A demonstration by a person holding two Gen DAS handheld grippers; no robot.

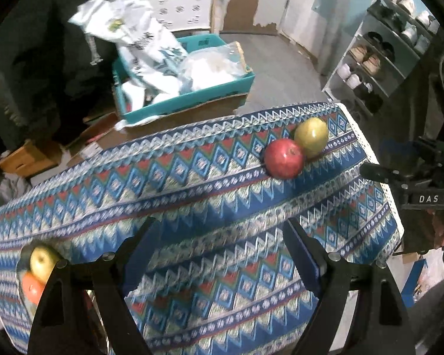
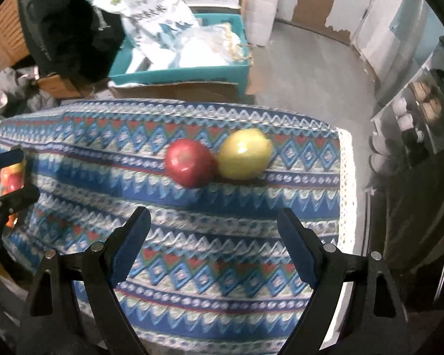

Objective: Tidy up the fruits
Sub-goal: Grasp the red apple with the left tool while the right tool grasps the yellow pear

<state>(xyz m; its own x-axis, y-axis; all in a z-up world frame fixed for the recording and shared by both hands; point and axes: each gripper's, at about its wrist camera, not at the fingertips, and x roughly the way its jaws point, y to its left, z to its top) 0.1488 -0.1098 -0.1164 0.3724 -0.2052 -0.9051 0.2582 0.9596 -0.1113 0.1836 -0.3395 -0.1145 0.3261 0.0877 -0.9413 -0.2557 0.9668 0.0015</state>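
A red apple [image 1: 284, 159] [image 2: 189, 162] and a yellow-green apple [image 1: 311, 137] [image 2: 245, 153] lie side by side, touching, on the patterned blue tablecloth [image 1: 192, 195] [image 2: 192, 254] near its far right corner. My left gripper [image 1: 219, 236] hangs open over bare cloth, nothing between its fingers. My right gripper [image 2: 214, 227] is open too, a little short of the two apples. At the cloth's left end lie a yellow-green fruit [image 1: 43, 260] and an orange-red one [image 1: 31, 288], partly hidden behind my left finger; the same pile [image 2: 13, 177] shows behind the left gripper in the right wrist view.
Beyond the table, a teal crate [image 1: 192, 97] [image 2: 177, 74] with plastic bags sits on cardboard on the floor. A shoe rack [image 1: 379, 53] stands at the right. A person's hand holds the right gripper's body [image 1: 423, 198] off the table's right edge.
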